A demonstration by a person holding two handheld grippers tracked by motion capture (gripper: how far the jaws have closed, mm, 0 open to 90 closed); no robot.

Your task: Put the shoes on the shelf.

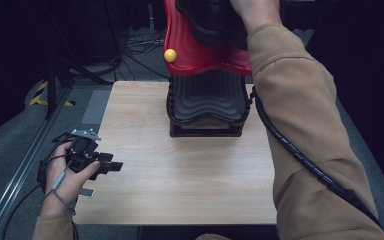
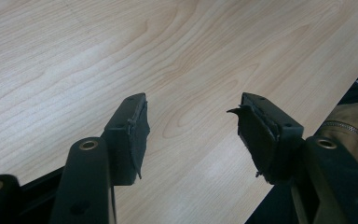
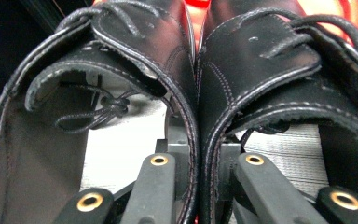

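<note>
We have the pair of black shoes pinched by their inner sides in the right gripper, lifted at top centre above the rack; placing remains. Left gripper rests open, empty, lower left.

Rack stands at table far edge, right of centre. Shoes side by side above rack. Left gripper at left edge.
</note>
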